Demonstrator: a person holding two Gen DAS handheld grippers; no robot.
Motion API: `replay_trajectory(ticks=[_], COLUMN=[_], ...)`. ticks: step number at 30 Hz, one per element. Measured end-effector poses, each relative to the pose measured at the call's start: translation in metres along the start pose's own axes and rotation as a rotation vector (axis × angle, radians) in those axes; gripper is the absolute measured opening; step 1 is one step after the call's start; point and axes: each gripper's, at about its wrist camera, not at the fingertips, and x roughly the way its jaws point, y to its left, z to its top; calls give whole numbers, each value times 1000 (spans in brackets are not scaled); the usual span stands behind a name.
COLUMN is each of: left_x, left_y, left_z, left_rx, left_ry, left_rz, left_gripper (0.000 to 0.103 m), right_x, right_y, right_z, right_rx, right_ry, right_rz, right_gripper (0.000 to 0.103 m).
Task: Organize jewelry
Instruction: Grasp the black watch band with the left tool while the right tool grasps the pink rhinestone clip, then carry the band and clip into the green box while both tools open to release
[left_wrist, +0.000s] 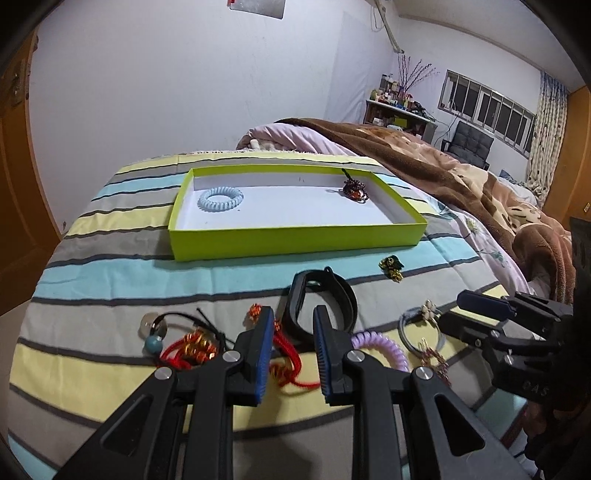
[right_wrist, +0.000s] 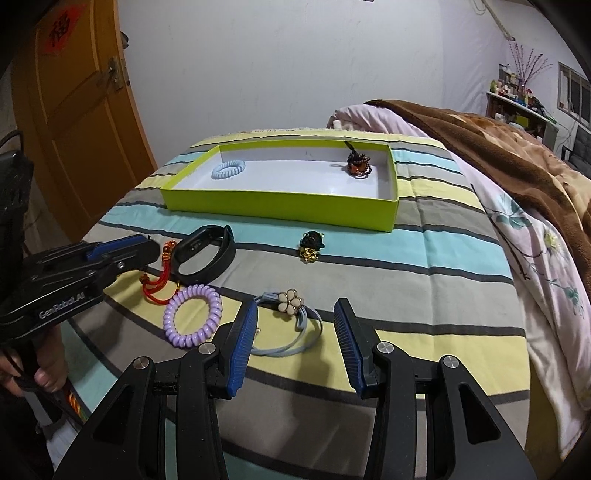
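A lime-green tray (left_wrist: 295, 242) (right_wrist: 280, 210) on the striped bedspread holds a light-blue coil hair tie (left_wrist: 221, 198) (right_wrist: 229, 169) and a dark beaded ornament (left_wrist: 354, 187) (right_wrist: 358, 163). In front of it lie a black wristband (left_wrist: 321, 302) (right_wrist: 205, 251), a red cord charm (left_wrist: 284, 350) (right_wrist: 159, 284), a purple coil tie (left_wrist: 380, 349) (right_wrist: 192, 320), a grey flower hair tie (left_wrist: 424, 317) (right_wrist: 290, 325) and a gold-green brooch (left_wrist: 391, 266) (right_wrist: 312, 246). My left gripper (left_wrist: 293, 354) (right_wrist: 122, 245) is open over the red cord and wristband. My right gripper (right_wrist: 295, 343) (left_wrist: 461, 310) is open around the flower hair tie.
A red-and-gold bead bracelet (left_wrist: 192, 347) and a teal bead with a metal disc (left_wrist: 153, 332) lie at the left. A brown blanket (left_wrist: 461, 177) (right_wrist: 498, 147) and pink quilt (right_wrist: 546, 266) cover the bed's right side. An orange door (right_wrist: 74, 110) stands at the left.
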Motion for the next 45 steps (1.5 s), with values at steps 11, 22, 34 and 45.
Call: replay_trajectory(ticks=[11, 22, 34, 45], left_x=[29, 41, 10, -20], left_y=[1, 5, 13, 11], left_z=[15, 10, 2, -4], left_rx=[24, 1, -18, -47], left_ry=[50, 128, 58, 6], left_rz=[-6, -15, -17, -31], left_gripper=[23, 14, 13, 13], right_x=[-5, -5, -2, -21], right_y=[15, 29, 36, 33], right_z=[-12, -26, -30, -28], right_rx=[6, 14, -11, 4], right_ry=[10, 35, 43, 1], right_rz=[58, 61, 3, 28], right_gripper=[44, 44, 19, 13])
